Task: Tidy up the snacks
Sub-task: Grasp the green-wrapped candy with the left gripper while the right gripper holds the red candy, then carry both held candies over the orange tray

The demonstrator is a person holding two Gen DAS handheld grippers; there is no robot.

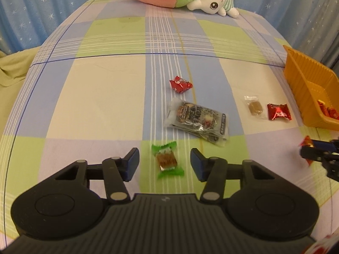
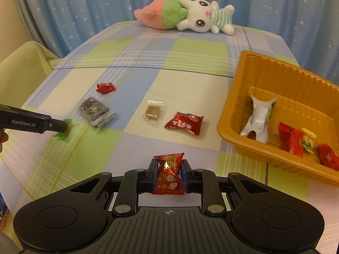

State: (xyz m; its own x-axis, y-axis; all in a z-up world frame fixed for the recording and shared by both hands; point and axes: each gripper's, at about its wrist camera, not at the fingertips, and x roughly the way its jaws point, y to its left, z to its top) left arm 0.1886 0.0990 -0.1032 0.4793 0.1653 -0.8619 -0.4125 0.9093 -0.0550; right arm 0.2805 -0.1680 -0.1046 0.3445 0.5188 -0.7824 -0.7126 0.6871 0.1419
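- Our right hand-held gripper [image 2: 168, 174] is pinching a red foil candy [image 2: 168, 174] upright between its blue pads, the packet's gold print facing the camera.
- Our left hand-held gripper [image 1: 164, 162] has its jaws spread, one either side of a green-wrapped candy [image 1: 167, 160] lying on the checked worktop [image 1: 84, 97]; the pads do not touch it.
- In the right wrist view that left hand-held gripper comes in from the left edge, its tips right at the green-wrapped candy.
- Just beyond the green-wrapped candy lies a clear printed packet [image 1: 198, 119], and farther on a small red candy [image 1: 180, 84].
- To the right of these we see a clear-wrapped brown sweet [image 2: 153, 112] and, just beside it, a flat red packet [image 2: 184, 122], both loose on the worktop.
- The orange tray [image 2: 233, 110] stands at the right of the worktop, near the flat red packet but apart from it.
- Inside the tray lie a silver pouch [image 2: 257, 122], a red pack [image 2: 289, 139], a yellow-and-green sweet [image 2: 308, 140] and another red piece [image 2: 327, 157] at the near corner.
- At the far edge of the worktop a plush rabbit [image 2: 201, 17] lies on its side, in front of a blue star-print curtain [image 2: 84, 4].
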